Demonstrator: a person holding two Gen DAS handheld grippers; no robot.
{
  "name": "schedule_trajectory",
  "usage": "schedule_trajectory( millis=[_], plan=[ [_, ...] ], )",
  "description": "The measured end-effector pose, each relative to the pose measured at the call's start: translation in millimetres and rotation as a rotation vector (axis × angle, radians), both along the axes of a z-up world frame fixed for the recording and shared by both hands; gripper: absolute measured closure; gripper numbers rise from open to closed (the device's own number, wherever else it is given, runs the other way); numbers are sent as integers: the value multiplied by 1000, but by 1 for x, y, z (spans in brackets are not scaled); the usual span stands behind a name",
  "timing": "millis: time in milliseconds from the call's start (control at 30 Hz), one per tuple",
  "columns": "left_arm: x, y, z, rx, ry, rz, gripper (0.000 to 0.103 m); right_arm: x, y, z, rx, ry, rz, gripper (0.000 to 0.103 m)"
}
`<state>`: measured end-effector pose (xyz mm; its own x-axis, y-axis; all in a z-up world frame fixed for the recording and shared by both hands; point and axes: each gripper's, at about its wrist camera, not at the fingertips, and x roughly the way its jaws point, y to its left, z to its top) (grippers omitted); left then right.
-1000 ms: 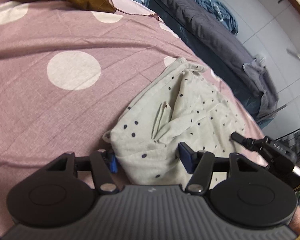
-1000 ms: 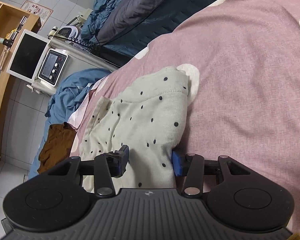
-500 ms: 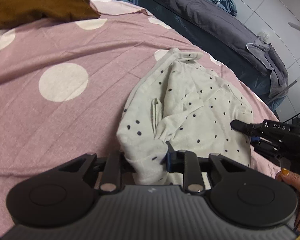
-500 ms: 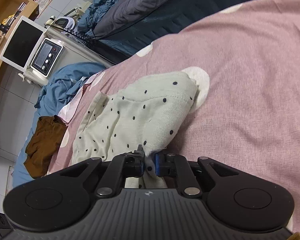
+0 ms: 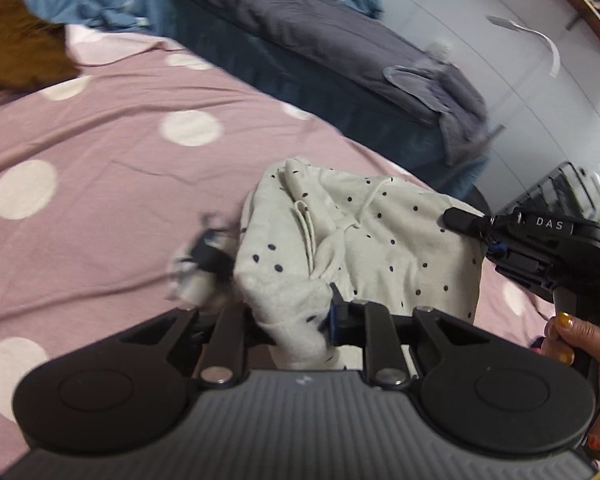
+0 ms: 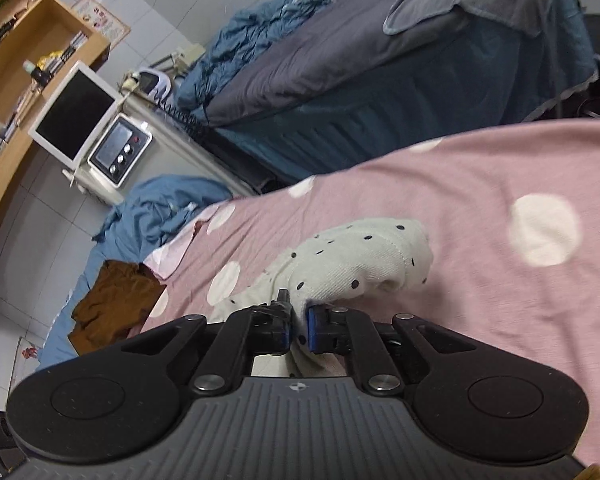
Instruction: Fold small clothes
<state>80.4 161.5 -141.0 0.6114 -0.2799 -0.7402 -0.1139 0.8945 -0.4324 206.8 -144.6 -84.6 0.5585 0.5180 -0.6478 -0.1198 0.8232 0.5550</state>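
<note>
A small cream knitted garment with dark dots and a drawstring lies bunched on the pink bedsheet with white circles. The left claw is closing, clamped on its near hem; the right claw, also closing, pinches another edge. White letters "DAS" mark the right claw's body.

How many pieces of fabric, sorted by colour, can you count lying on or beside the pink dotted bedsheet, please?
Cream with dark dots: 1, the small garment, gripped at two spots.
Brown: 1, the brown cloth.
Blue: 1, the crumpled blue fabric.
Total: 3.
</note>
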Motion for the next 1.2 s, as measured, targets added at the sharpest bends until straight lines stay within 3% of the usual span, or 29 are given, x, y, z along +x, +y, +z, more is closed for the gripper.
schedule_trajectory(
  millis=[233,333,433,533,667,767,833,900,1033,1133,1200],
  plan=[
    [-16,-121,33,-97,-46,-209,84,-44,-107,66,-93,-32,-74,88],
    [-26,-186,44,-144,-55,-314,84,-65,-151,93,-219,-32,-84,88],
    [-45,-244,45,-143,-55,-403,84,-85,-179,107,-402,0,-91,88],
    [-71,-296,22,-146,2,-469,84,-103,-202,98,-541,88,-172,88],
    [-99,-346,-29,-33,121,-550,83,-116,-209,47,-797,188,-200,86],
    [-109,-351,-56,19,170,-546,81,-122,-205,17,-878,202,-223,85],
    [-110,-346,-63,28,177,-544,77,-126,-207,7,-932,166,-234,74],
    [-107,-339,-65,36,188,-542,68,-128,-205,4,-982,121,-239,49],
    [-98,-328,-50,102,185,-551,55,-148,-193,24,-1056,-39,-258,46],
    [-102,-312,-25,186,96,-521,55,-179,-190,46,-994,-191,-230,41],
    [-108,-315,-3,234,-26,-549,57,-197,-184,47,-939,-235,-151,45]
  ],
)
